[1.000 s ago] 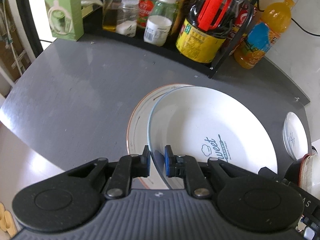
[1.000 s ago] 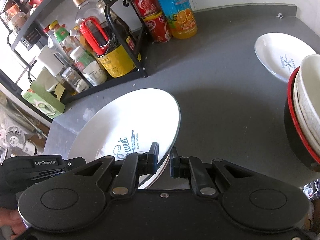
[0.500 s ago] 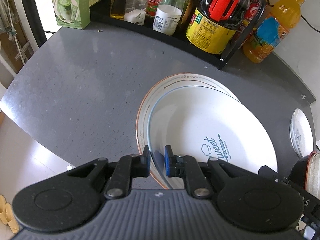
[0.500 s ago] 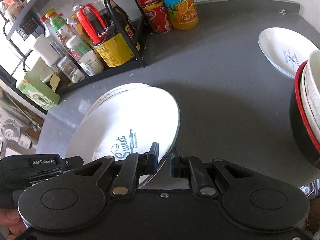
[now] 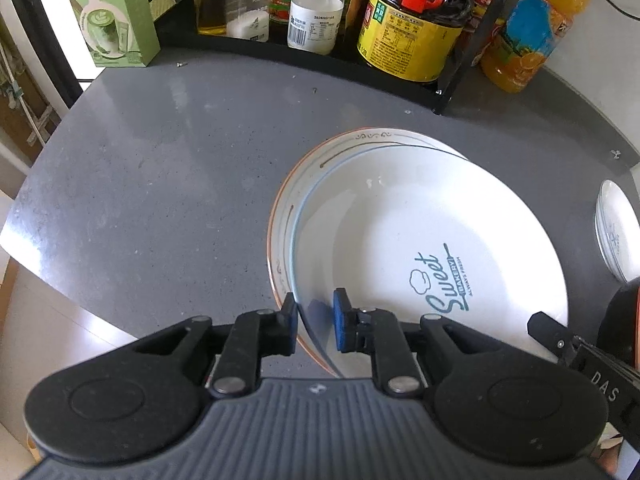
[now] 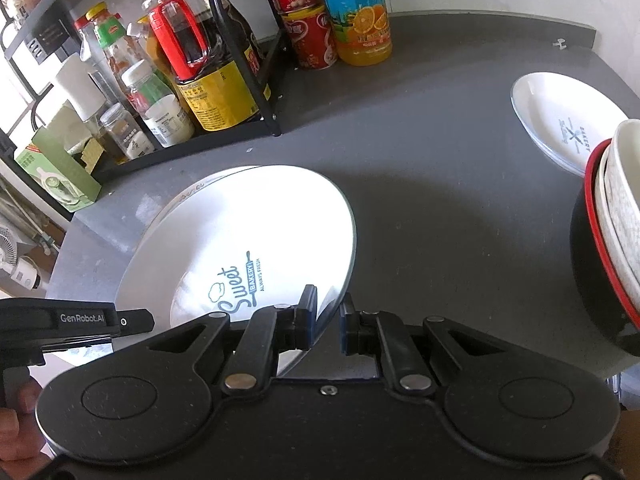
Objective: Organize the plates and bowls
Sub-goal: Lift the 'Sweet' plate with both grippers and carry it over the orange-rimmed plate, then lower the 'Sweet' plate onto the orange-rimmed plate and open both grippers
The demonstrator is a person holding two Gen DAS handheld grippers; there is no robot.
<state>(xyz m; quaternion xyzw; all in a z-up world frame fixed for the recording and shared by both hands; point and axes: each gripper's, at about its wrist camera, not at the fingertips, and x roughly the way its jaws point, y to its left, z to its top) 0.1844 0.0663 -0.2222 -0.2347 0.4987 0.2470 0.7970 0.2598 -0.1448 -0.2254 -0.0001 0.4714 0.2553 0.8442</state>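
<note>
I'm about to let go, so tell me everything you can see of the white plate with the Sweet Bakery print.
The white plate is round, glossy, ceramic-looking, with a thin pale blue rim line and a blue "Sweet Bakery, Always Fresh" print. It lies nested on a plate with an orange rim on the grey counter. The left tongs straddle its near edge and have just been opening, one pad clear of the rim. The right tongs are shut on its opposite edge.

"Sweet BAKERY ALWAYS FRESH" is printed on the white plate; "GenRobot.AI" is read on the left tongs' body at nine o'clock.
</note>
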